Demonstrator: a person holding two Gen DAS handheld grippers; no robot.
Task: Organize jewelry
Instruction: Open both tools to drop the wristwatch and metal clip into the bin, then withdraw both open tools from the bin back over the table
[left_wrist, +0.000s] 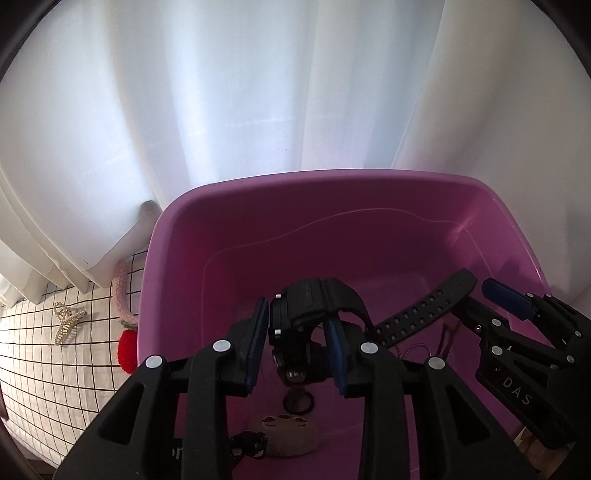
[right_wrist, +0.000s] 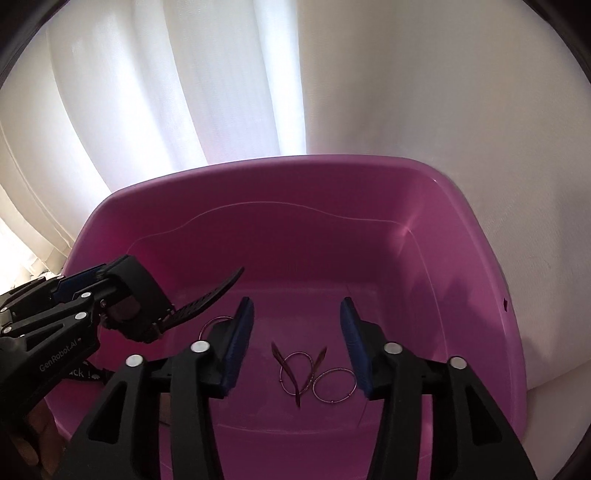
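I am holding the left tongs (left_wrist: 297, 341) loosely around a black watch (left_wrist: 314, 306) over the purple tub (right_wrist: 258, 229); the right tongs (right_wrist: 297, 345) are hanging open above thin bracelets (right_wrist: 317, 376) (tub floor).

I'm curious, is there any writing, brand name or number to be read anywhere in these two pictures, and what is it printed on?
"DAS": white letters on the black body of the right gripper, seen from the left wrist.
"GenRobot.AI": white print on the black body of the left gripper, seen from the right wrist.
"ck !": partly hidden white print just below that.
"on": cut-off white letters on the left gripper's own body in its view.
Black plastic wristwatch: no readable text.
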